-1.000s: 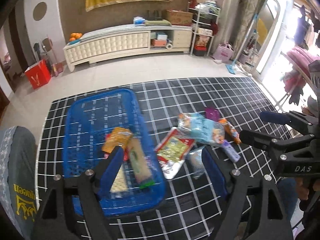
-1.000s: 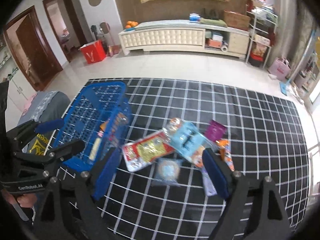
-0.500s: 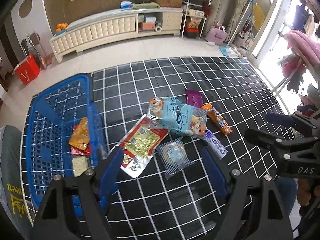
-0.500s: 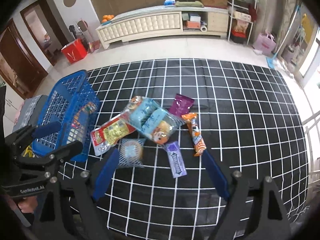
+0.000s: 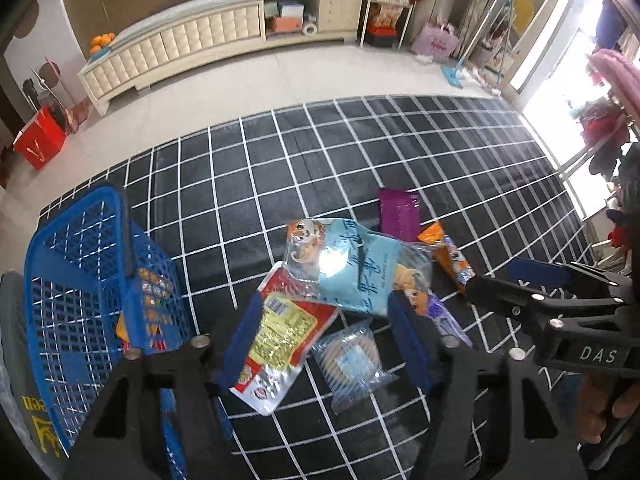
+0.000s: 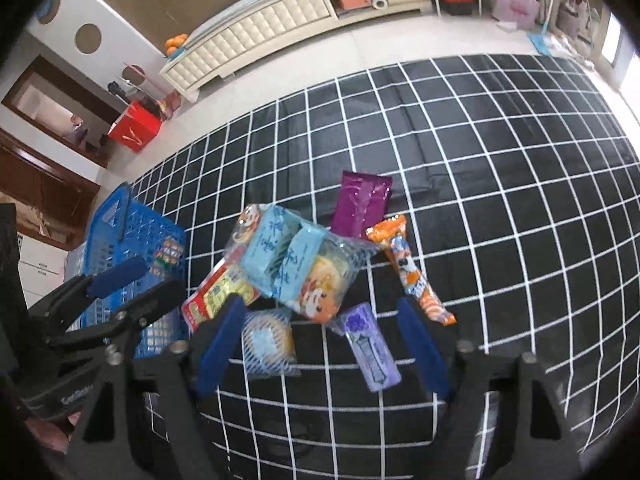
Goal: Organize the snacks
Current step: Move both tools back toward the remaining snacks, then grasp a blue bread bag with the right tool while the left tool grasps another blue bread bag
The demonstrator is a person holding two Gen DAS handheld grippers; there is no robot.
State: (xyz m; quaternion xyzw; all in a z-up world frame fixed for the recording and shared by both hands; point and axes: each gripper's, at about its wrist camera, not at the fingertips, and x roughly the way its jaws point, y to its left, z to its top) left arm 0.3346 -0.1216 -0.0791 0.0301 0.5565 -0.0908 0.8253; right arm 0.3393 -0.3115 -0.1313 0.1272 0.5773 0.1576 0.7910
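Left hand-held gripper (image 5: 324,336) spread wide, gripping nothing, poised over the red-and-yellow packet (image 5: 280,340) and clear round-snack bag (image 5: 352,360) at lower centre. Right hand-held gripper (image 6: 320,340) equally wide, empty, above the purple bar (image 6: 370,350). Blue basket (image 5: 76,280) at left, holding some packets; remaining snacks heaped mid-frame on the checked mat (image 6: 500,160).

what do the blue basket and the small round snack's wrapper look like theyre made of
Blue basket: looks like rigid moulded plastic with an even, slightly glossy colour; its walls are an open lattice you can see the packets through.

Small round snack's wrapper: seems thin clear plastic film, shiny; the pale round snack shows through it, and its crimped edges crinkle and catch the light. Whether the white grid is printed on cannot be told.
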